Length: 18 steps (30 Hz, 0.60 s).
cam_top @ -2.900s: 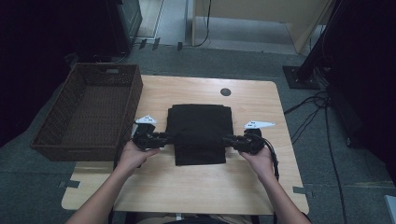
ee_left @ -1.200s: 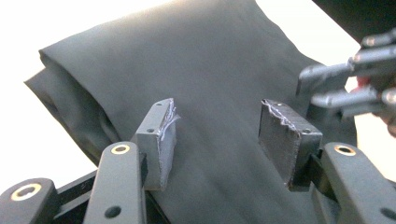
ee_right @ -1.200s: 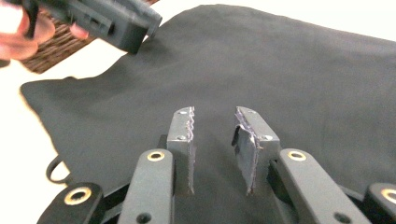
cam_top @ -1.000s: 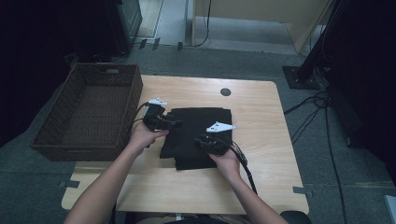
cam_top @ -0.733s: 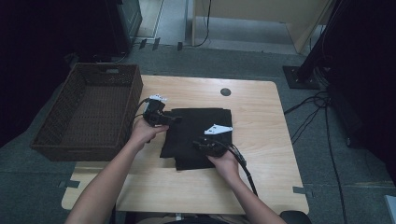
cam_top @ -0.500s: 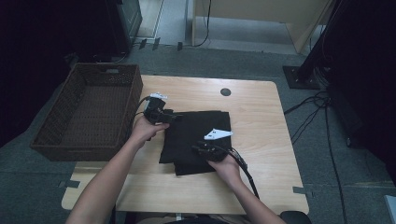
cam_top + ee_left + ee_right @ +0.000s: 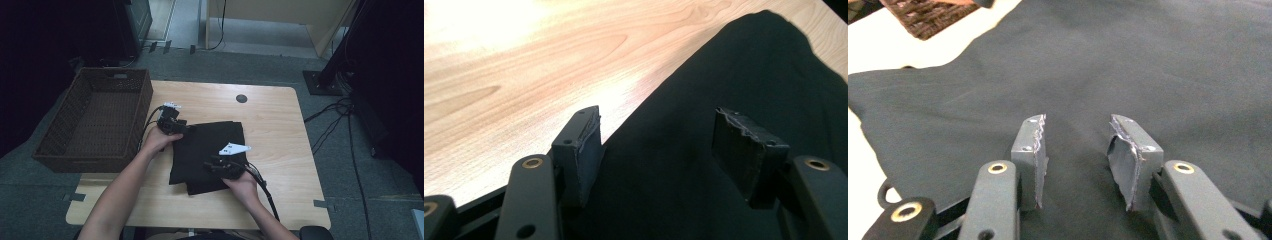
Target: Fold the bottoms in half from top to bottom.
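One fold looks done: your black cloth point(image 7: 207, 152) lies doubled mid-table point(image 7: 280, 115), basket point(image 7: 95, 117) left of it is bare, so further folding and stowing remain. Left gripper point(image 7: 659, 145) has just spread wide over the cloth's left edge, nothing pinched. Right gripper point(image 7: 1075, 150), just parting, sits over the near part, holding nothing

High view: dim room, surroundings near black, tabletop point(image 7: 270, 115) evenly lit from above, soft shadows, mild softness overall. Left gripper view: strong glare washes out the wood at the top left; black cloth point(image 7: 734, 100) shows no detail. Right gripper view: tabletop strip blown out white, far basket point(image 7: 923, 15) out of focus, cloth grainy.
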### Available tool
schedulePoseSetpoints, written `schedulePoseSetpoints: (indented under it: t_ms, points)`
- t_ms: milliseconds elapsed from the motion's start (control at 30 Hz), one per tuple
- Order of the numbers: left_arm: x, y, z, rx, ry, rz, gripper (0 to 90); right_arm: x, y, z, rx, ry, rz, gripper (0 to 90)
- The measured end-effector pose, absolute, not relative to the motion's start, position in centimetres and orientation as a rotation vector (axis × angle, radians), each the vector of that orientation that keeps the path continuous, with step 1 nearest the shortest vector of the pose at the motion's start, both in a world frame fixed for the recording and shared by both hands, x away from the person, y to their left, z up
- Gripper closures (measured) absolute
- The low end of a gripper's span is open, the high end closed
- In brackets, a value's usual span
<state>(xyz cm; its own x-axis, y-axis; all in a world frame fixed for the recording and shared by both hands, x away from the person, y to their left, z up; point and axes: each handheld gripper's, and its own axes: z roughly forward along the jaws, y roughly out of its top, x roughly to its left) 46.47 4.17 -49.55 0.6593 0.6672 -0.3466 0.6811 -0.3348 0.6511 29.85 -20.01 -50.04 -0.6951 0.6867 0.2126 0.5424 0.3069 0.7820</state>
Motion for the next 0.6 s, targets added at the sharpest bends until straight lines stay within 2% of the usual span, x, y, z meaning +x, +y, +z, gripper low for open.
schedulePoseSetpoints:
  t_ms: [233,367,600]
  points:
    - [47.3,3.8,-50.5,2.133,1.021,-0.036,34.3,28.9,-20.4,-49.6,1.136,2.409,1.338,57.9]
    - [47.6,3.8,-50.6,2.104,1.009,-0.09,34.2,28.5,-20.7,-49.7,1.155,2.413,1.341,57.5]
    - [47.3,3.6,-50.7,2.134,0.962,-0.114,41.8,28.2,-20.7,-50.5,1.135,2.403,1.326,58.1]
